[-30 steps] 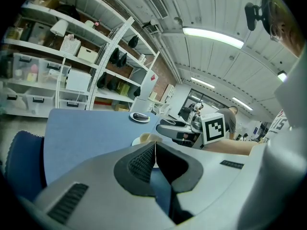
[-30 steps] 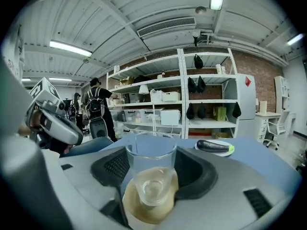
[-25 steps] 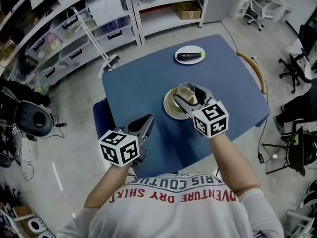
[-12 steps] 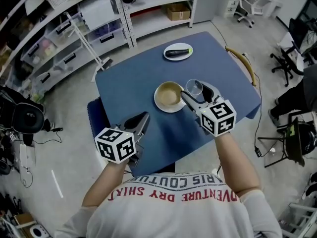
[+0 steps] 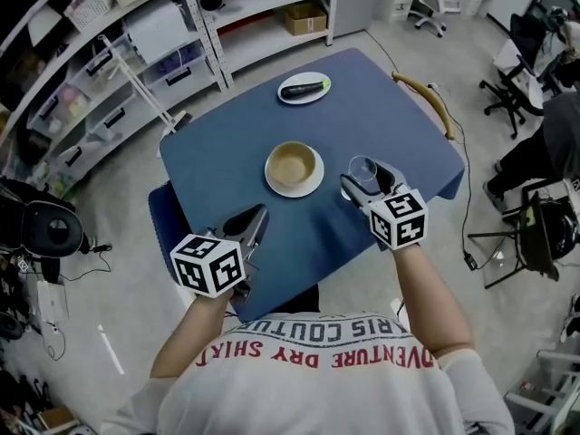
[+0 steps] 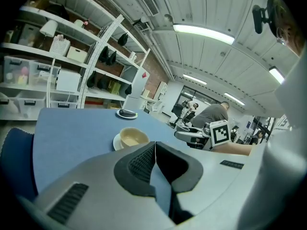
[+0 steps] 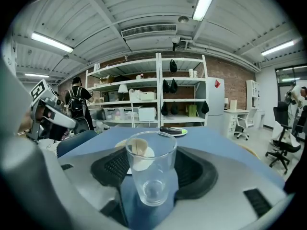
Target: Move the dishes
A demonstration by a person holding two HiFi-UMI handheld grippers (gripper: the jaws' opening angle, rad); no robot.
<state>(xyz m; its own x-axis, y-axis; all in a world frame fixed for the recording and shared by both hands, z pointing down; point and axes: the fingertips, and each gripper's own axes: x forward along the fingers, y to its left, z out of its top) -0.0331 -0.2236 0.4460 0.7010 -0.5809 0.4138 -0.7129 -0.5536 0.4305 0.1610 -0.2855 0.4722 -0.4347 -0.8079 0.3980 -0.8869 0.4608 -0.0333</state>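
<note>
Right gripper view: my right gripper clamps a clear, tapered glass between ribbed black pads; my left gripper sits closed, empty.

Left gripper fingers together, nothing between. Beige bowl sits on white plate on blue table ahead.
</note>
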